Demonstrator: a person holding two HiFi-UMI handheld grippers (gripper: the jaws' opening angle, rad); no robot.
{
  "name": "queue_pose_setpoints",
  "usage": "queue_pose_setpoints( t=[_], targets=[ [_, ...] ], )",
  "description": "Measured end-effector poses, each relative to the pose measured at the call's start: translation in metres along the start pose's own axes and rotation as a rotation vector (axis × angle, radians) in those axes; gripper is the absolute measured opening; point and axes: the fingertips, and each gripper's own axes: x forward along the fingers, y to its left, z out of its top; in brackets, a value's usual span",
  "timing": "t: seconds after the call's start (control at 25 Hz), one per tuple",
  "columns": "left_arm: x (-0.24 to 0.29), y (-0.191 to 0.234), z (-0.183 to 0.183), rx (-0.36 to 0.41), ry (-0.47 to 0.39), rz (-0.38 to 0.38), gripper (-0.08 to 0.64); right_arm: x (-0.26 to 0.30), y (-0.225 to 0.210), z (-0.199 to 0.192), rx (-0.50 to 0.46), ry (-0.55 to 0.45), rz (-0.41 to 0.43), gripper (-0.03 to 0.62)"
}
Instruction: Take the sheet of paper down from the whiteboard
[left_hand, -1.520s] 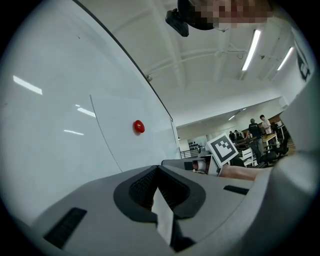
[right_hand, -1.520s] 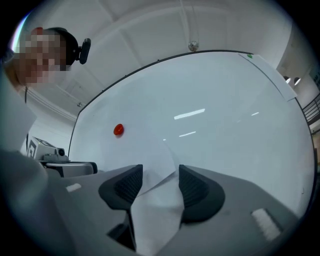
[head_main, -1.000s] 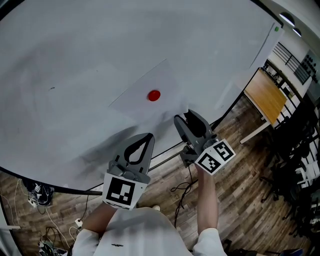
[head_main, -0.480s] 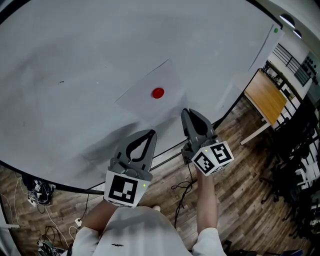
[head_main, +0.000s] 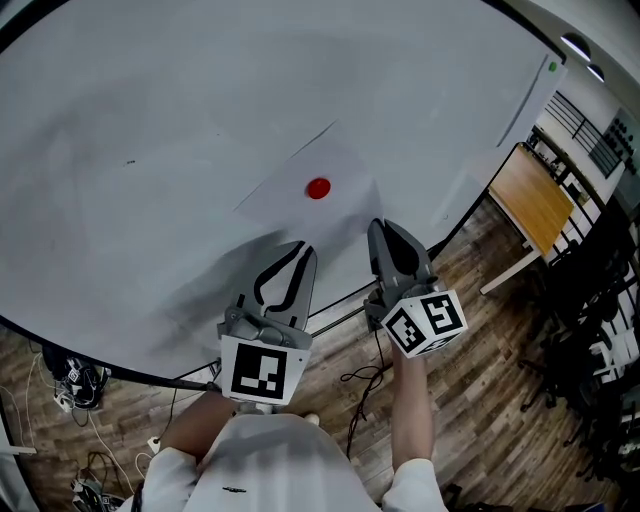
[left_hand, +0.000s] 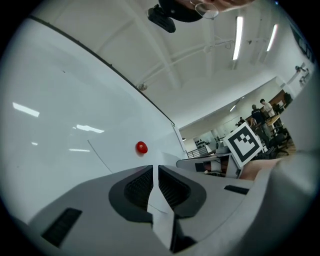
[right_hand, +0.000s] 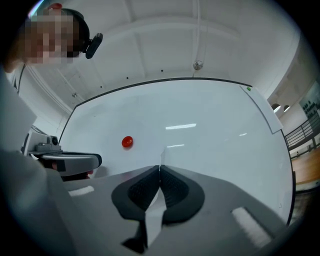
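Since each tool is closed on it, the sheet is held in two places: the left gripper (left_hand: 155, 168) has its jaws pressed together on a white sliver of the sheet of paper (head_main: 292, 190), and the right gripper (right_hand: 159, 169) pinches the same sheet further along its lower margin, with a paper edge rising just above its tips. Paper like this should handle as light, limp and easily torn. It is also smooth enough to slip from the pads under a jerk. I judge two holds near the bottom corners, kept well apart, to be the right place. A slow peel outward should spare it better than a sharp tug against the magnet. Beyond the tips the sheet lies flat on the whiteboard (head_main: 150, 110), set askew and held by one red magnet (head_main: 318, 188). Only the two gripper views show paper between the pads. The head view hides that contact behind the tool bodies, yet it alone gives the sheet's whole outline and both tools side by side. Farther off, the left gripper view catches the right tool's marker cube (left_hand: 244, 145) and people (left_hand: 260, 112) deep in the room, while the head view shows a wooden desk (head_main: 535, 195) past the board's end.
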Motion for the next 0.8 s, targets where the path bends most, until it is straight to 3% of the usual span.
queue_pose_setpoints(
  t=[0.32,0.44,0.56,0.8],
  targets=[
    [0.018,-0.004,0.027,0.113,-0.081,0.022,0.095,-0.004,0.0,0.001,-0.012,0.002,0.006,0.011],
    [0.022,0.002,0.04,0.24,-0.117,0.09,0.109,-0.001,0.001,0.0,-0.015,0.001,0.007,0.011],
    [0.03,0.008,0.043,0.374,-0.092,0.159,0.124,0.004,0.002,0.001,-0.012,-0.003,0.016,0.011],
    [0.037,0.011,0.046,0.564,-0.064,0.268,0.135,0.003,0.002,0.003,-0.017,-0.012,0.028,0.011]
  ],
)
